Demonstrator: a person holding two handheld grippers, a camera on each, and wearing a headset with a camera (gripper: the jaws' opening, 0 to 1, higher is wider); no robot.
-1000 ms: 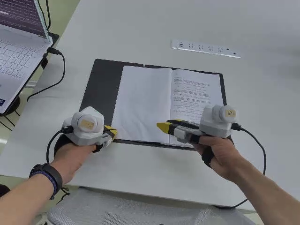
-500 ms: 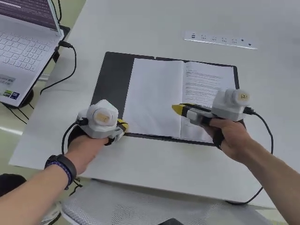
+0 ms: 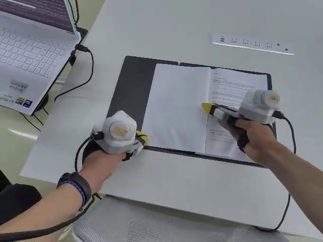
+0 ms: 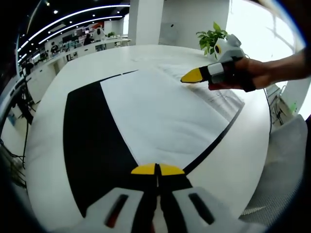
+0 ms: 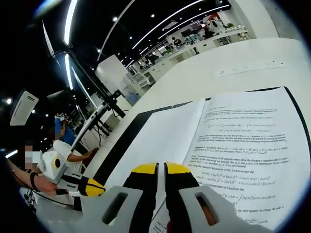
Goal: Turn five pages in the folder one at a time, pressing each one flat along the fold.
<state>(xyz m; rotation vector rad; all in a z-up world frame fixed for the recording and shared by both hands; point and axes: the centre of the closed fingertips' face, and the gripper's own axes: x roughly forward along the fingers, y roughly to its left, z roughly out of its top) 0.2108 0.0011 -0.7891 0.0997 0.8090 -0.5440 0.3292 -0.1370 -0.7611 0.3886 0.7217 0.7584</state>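
The black folder lies open on the white table, with a blank white page on its left side and a printed page on its right. My right gripper is shut, its yellow tips low over the fold between the two pages; whether they touch the paper I cannot tell. Its own view looks along the fold from the shut tips. My left gripper is shut and empty at the folder's near edge, beside the blank page's corner. The right gripper is in the left gripper view.
A laptop stands at the far left with a black cable running from it towards the folder. A white power strip lies beyond the folder. The table's front edge is close below the grippers.
The head camera has shifted. My right gripper has moved away from the folder's near edge, up along the fold towards the middle of the pages. The left gripper has stayed at the near edge.
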